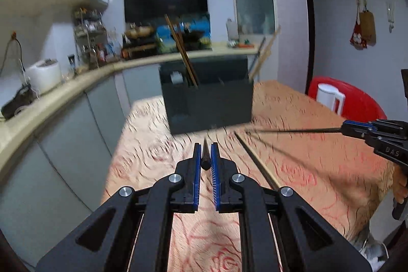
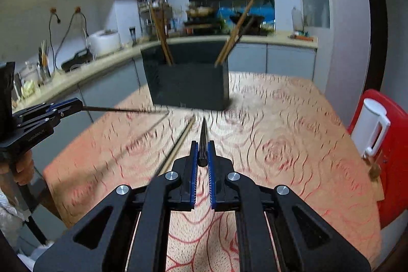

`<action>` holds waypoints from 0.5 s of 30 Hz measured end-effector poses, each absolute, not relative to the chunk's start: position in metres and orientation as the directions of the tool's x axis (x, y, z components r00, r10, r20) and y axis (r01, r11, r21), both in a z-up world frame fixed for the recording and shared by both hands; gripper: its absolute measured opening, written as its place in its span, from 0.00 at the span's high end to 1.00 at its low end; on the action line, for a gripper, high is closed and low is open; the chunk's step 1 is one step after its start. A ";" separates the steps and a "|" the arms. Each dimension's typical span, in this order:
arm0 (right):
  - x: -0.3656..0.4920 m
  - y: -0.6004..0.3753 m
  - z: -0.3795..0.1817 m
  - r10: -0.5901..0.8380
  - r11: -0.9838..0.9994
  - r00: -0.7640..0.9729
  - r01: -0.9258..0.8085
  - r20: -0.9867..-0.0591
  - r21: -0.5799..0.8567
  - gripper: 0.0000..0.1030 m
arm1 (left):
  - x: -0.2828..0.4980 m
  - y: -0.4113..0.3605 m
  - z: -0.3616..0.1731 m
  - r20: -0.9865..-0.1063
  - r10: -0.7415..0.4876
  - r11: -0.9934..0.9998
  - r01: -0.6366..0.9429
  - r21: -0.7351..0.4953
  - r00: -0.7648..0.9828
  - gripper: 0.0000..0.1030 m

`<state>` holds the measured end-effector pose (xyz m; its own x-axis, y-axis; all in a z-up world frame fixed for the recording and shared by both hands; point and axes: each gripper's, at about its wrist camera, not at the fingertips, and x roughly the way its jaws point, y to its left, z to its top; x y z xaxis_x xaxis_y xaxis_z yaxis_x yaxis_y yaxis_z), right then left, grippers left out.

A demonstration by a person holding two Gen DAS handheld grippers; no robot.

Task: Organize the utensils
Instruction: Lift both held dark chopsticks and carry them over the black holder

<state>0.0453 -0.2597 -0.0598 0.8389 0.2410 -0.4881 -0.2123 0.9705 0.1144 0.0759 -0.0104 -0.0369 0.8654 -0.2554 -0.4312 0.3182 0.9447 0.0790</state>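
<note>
Kitchen bkgd: range hood, grey cabinets, rose-pattern cloth over the worktop point(image 2: 293, 134). Your left hand-held gripper point(image 1: 205, 157) is clamped on a dark chopstick point(image 1: 205, 153), pinched at its thick end, tip fwd. Your right hand-held gripper point(image 2: 202, 154) likewise grips a dark ribbed chopstick point(image 2: 203, 142) by the butt. Both are lifted off the cloth. One wooden chopstick point(image 2: 178, 142) lies loose mid-worktop. The dark utensil holder point(image 2: 188, 83) stands twd the far edge w/ wooden chopsticks point(image 2: 160, 32) already leaning in its compartments. These sticks look light, stiff, thin & prob. slick, so they may pivot; hold near the thick end, squarely. Writing: "DAS" reads on the right tool's body in the left view; other print is too blurred.
</note>
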 end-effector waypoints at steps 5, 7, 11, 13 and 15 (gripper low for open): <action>0.044 -0.267 -0.029 0.264 0.965 0.868 -0.230 -0.422 0.130 0.92 | 0.076 -0.004 -0.002 -0.361 -0.245 0.951 0.295 0.090 0.900 0.93; 0.045 -0.268 -0.019 0.270 0.963 0.876 -0.237 -0.400 0.130 0.92 | 0.075 -0.002 0.009 -0.338 -0.247 0.952 0.293 0.090 0.908 0.93; 0.044 -0.268 -0.001 0.282 0.959 0.890 -0.252 -0.359 0.127 0.92 | 0.074 -0.001 0.030 -0.299 -0.262 0.950 0.300 0.089 0.918 0.93; 0.044 -0.267 0.008 0.285 0.958 0.896 -0.259 -0.340 0.120 0.92 | 0.075 -0.003 0.040 -0.283 -0.269 0.947 0.307 0.097 0.921 0.93; 0.045 -0.265 0.014 0.288 0.958 0.899 -0.264 -0.329 0.115 0.92 | 0.077 -0.005 0.046 -0.276 -0.274 0.945 0.312 0.102 0.921 0.93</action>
<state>0.0454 -0.2649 0.0144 0.8994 0.2876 -0.3291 -0.2642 0.9576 0.1147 0.0772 -0.0051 0.0461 0.9211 -0.2740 -0.2764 0.3116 0.9447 0.1018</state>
